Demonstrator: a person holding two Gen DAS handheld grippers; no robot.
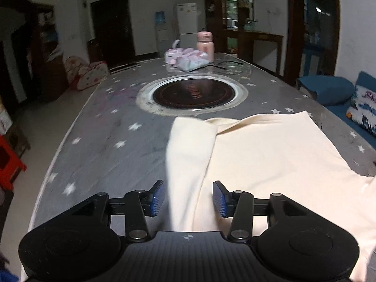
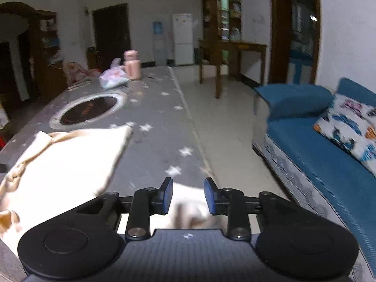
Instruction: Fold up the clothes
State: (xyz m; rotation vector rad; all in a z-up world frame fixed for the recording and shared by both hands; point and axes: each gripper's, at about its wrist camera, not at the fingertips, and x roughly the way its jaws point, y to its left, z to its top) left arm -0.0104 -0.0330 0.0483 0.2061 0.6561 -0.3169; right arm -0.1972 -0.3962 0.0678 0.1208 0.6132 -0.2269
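Your cream cotton garment (image 1: 270, 155) is running out of the left wrist view's right and bottom edges, and your left gripper's black body is covering its near hem. In the right wrist view, a pale fold of cloth (image 2: 188, 202) between the jaws is smearing into blur, so contact is unclear. The grey star-printed tabletop (image 2: 155, 145) is blurring too. The pastel packets (image 1: 188, 58) are staying too small to identify.

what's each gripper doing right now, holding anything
Left gripper: open, cream garment between the fingers but not pinched.
Right gripper: open, cloth beneath the gap, nothing held.
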